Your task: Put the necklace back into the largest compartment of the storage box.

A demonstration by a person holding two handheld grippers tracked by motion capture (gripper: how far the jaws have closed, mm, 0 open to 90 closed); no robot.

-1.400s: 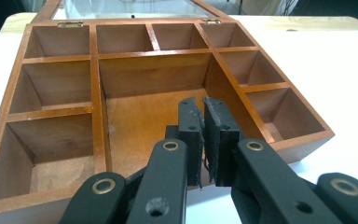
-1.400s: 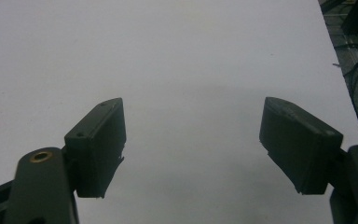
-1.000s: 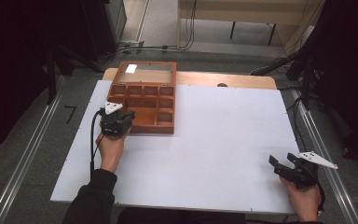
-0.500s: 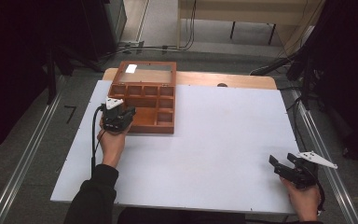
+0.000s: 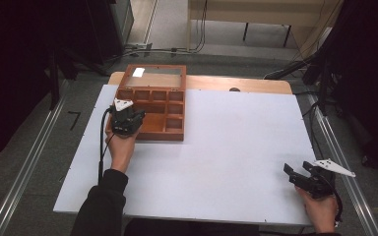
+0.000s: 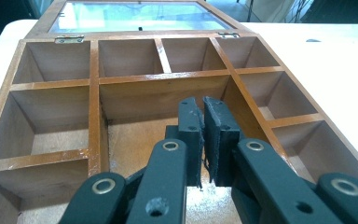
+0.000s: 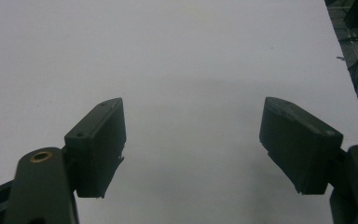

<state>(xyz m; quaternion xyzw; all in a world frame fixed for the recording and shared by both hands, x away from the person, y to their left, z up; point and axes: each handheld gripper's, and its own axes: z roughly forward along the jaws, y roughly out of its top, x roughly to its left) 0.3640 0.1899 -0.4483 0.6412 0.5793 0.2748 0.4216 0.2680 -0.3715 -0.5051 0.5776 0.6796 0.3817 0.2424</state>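
Observation:
A wooden compartment box (image 5: pixel 153 108) lies open at the table's far left, its glass lid (image 5: pixel 153 76) folded back. In the left gripper view its dividers (image 6: pixel 95 84) mark off several empty cells. My left gripper (image 5: pixel 134 118) hovers over the box's near left part, shut with nothing between its pads (image 6: pixel 203 126), above the large middle cell (image 6: pixel 144 135). My right gripper (image 5: pixel 295 176) rests near the table's front right corner. Its jaws stand wide open over bare table (image 7: pixel 191 116), with nothing between them.
The white table top (image 5: pixel 226 137) stretches between the two hands. A wooden board (image 5: pixel 256 84) shows past its far edge. Metal rails (image 5: pixel 24 167) run along the floor on both sides, and cables (image 5: pixel 177 49) lie on the floor beyond the table.
My left hand and its shut gripper have drifted slightly right and forward, further over the box. The right hand has stayed put.

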